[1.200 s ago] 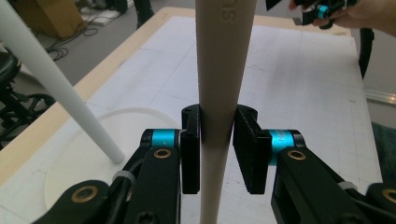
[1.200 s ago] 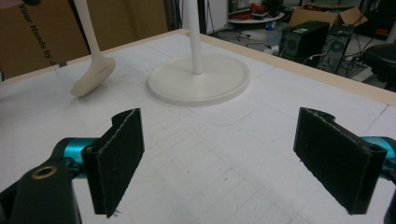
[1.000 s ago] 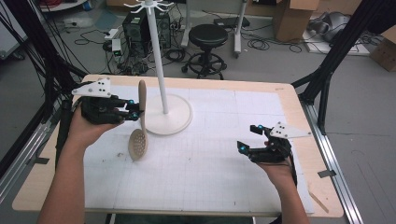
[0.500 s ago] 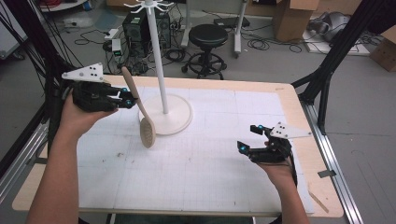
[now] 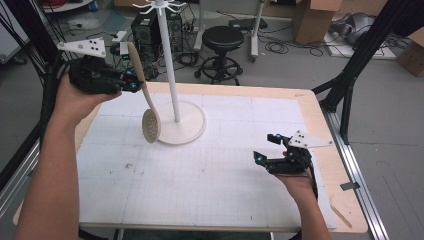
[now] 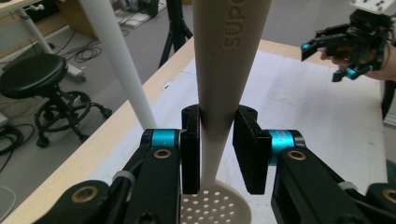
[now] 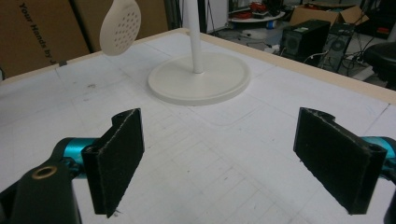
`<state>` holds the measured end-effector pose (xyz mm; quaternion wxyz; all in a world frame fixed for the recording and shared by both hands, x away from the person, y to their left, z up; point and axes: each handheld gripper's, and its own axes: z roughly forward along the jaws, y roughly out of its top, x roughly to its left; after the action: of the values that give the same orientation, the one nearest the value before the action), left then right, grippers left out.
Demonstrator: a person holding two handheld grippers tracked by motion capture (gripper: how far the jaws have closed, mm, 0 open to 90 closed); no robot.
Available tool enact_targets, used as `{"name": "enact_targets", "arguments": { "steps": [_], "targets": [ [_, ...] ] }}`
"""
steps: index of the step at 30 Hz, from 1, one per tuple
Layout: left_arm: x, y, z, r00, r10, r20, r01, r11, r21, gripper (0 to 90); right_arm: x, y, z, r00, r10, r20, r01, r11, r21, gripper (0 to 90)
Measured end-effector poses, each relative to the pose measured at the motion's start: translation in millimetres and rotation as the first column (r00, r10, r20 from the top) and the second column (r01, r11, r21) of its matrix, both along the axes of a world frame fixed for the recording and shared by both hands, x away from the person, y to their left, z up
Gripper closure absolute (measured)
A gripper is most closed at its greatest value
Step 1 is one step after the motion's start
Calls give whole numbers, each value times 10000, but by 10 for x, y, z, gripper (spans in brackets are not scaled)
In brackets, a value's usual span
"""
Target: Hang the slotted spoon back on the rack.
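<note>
The left gripper [image 6: 215, 140] clamps the smooth handle of a beige perforated skimmer [image 5: 145, 107], hanging bowl-down above the table [image 5: 310, 107] beside the white stand [image 5: 172, 80]; the right gripper [image 7: 233, 158], jaws spread, is empty.

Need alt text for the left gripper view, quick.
The left gripper has its fingers shut on the handle of a beige slotted spoon, perforated bowl hanging below. Behind stand a white stand pole and the gridded table; the right gripper is at upper right.
</note>
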<state>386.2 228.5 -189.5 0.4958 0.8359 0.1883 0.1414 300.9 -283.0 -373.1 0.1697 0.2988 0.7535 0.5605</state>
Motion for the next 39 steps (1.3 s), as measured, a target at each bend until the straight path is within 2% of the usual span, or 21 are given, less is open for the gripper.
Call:
{"name": "enact_targets", "arguments": {
  "steps": [9, 13, 21, 28, 30, 39],
  "targets": [
    [190, -34, 208, 9971, 752, -64, -749, 9964, 395, 731, -6, -1, 1, 10000, 12, -68, -11, 10000, 44, 156],
    [282, -41, 271, 9944, 1057, -53, -1050, 9916, 758, 731, -11, -13, 0, 10000, -11, -43, 12, 10000, 67, 156],
    [410, -80, 425, 9932, 1150, -159, -1130, 9891, 944, 731, -17, -50, -15, 10000, -72, -69, 73, 9999, 106, 156],
    [504, -131, 477, 9910, 1314, -237, -1276, 9843, 1220, 731, -14, -67, -35, 9999, -89, -127, 91, 9998, 149, 156],
    [519, -143, 487, 9911, 1315, -228, -1281, 9851, 1151, 731, -14, -61, -38, 9999, -58, -116, 59, 9999, 138, 156],
    [574, -174, 504, 9885, 1472, -344, -1415, 9809, 1332, 731, -23, -69, -35, 9999, -57, -149, 59, 9999, 162, 155]
  ]
}}
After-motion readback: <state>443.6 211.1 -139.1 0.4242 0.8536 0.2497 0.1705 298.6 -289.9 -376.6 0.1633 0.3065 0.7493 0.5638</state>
